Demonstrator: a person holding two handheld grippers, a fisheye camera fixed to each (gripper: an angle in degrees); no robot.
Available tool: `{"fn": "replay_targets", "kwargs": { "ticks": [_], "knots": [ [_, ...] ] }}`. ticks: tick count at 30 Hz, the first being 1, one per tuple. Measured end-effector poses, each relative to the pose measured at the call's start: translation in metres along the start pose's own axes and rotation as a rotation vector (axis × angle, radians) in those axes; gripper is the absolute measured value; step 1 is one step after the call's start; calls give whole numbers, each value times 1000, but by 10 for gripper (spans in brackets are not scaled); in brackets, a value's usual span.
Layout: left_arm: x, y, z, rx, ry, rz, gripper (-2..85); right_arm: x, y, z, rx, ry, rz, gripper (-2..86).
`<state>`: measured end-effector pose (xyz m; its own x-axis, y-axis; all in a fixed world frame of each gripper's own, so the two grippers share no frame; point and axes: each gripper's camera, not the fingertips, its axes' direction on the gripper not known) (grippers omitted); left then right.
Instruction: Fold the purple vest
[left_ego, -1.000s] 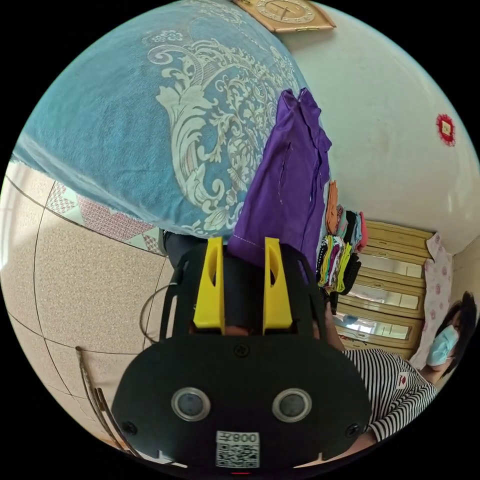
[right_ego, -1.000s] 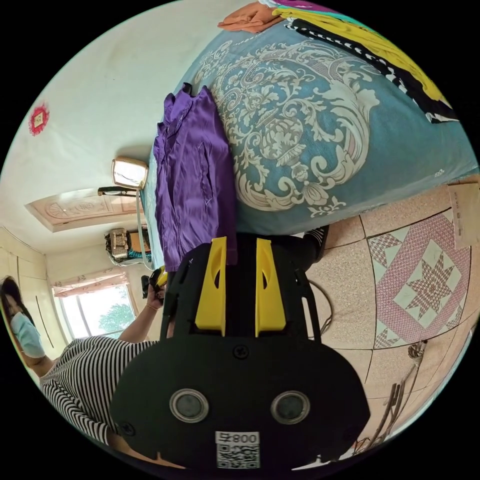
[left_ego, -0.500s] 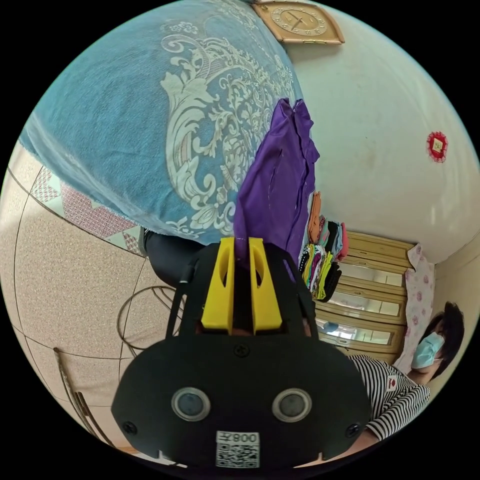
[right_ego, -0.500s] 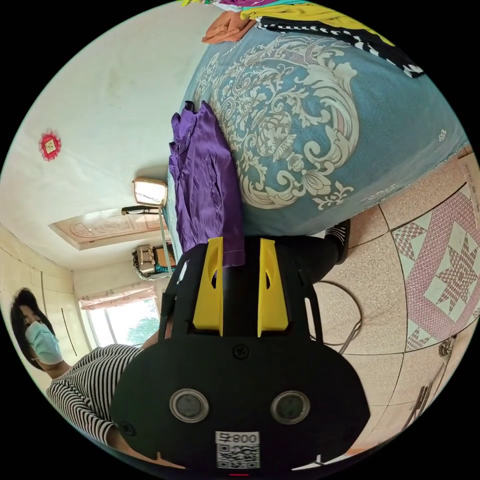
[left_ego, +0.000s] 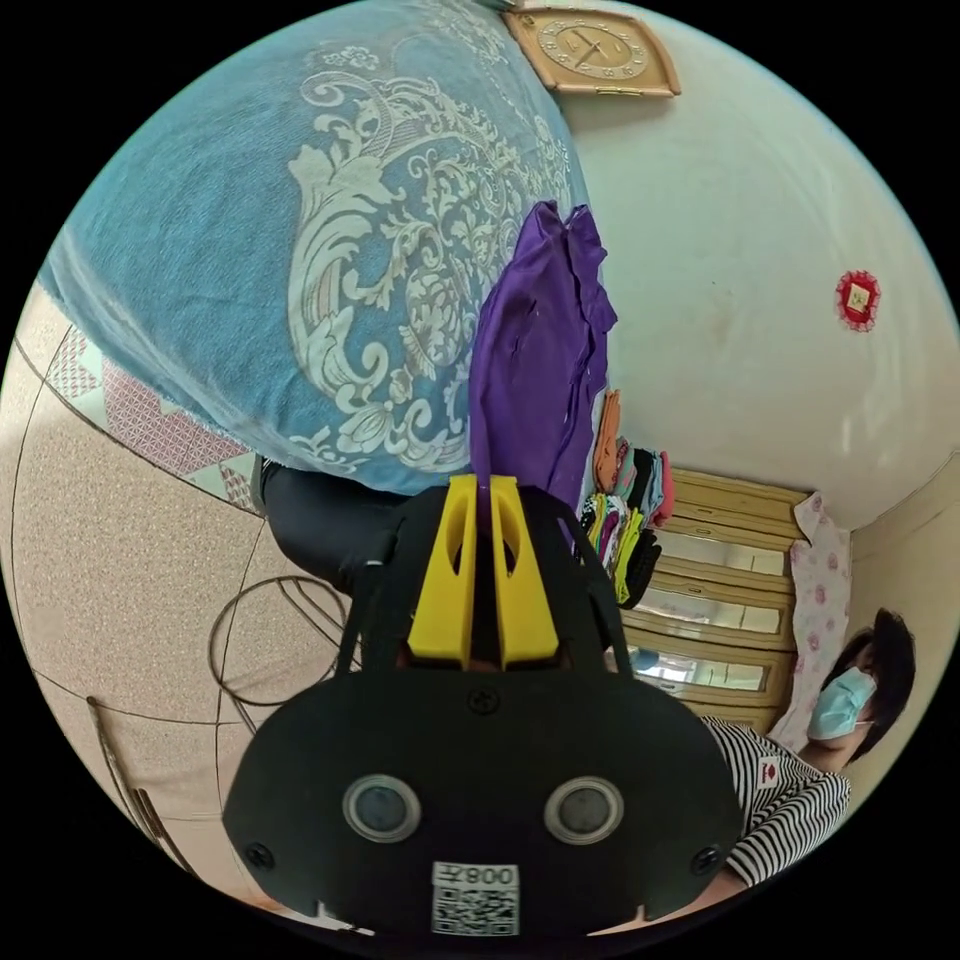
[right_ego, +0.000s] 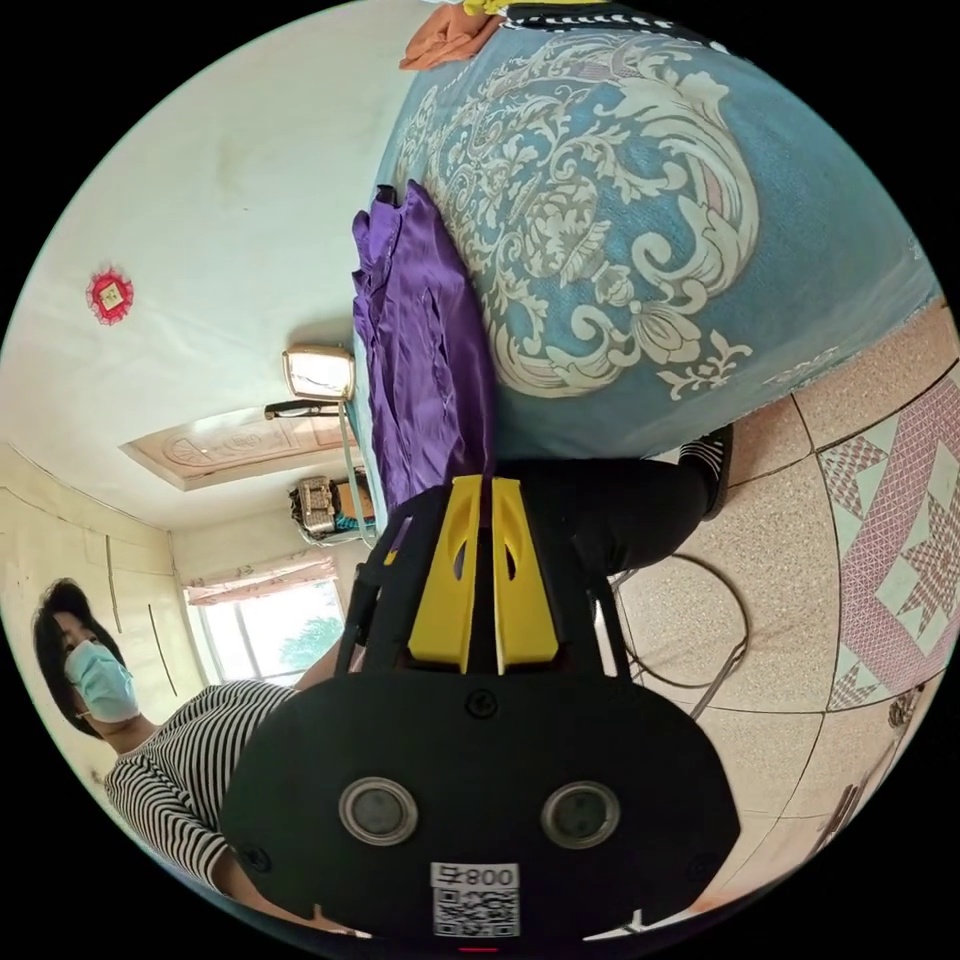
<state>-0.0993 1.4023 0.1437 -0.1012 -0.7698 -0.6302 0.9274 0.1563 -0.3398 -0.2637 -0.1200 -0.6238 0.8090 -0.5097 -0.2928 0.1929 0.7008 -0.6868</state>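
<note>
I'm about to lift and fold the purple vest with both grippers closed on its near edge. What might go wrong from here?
The left gripper and right gripper each pinch only a thin bit of the purple vest's hem, so the smooth fabric may slip out when lifted. The vest lies bunched and creased on the blue bedspread, so wrinkles may get folded in. Its near edge sits at the bed's edge, so a dropped corner could slide toward the floor.

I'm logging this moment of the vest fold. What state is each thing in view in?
Left gripper: shut on the purple vest's near edge.
Right gripper: shut on the vest's near edge.
Purple vest: stretched out on the bed, near edge pinched by both.
Blue patterned bedspread: spread over the bed.
Stack of clothes: folded, piled on the bed.
</note>
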Motion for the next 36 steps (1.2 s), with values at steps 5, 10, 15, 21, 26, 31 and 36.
{"fn": "replay_targets", "kwargs": {
  "ticks": [5, 10, 15, 21, 26, 31, 36],
  "knots": [
    [23, 20, -18, 19, 55, 73, 23, -18, 17, -11, 2, -22, -65, 20],
    [26, 36, -30, 29, 62, 74, 25, -21, 27, -12, 13, 3, -90, 25],
    [24, 45, -34, 46, 60, 55, 34, -13, 38, -13, 66, 47, -86, 61],
    [16, 46, -28, 39, 10, 18, 76, 10, 40, -11, 84, -5, -26, 97],
    [4, 49, -22, 49, 25, -35, 99, 24, 39, 0, 55, -28, 7, 98],
    [4, 43, -14, 62, 95, -55, 48, 29, 32, 9, 36, -66, 15, 53],
    [21, 37, -23, 83, 122, 1, 29, 22, 25, 6, 7, -91, -31, 22]
  ]
}}
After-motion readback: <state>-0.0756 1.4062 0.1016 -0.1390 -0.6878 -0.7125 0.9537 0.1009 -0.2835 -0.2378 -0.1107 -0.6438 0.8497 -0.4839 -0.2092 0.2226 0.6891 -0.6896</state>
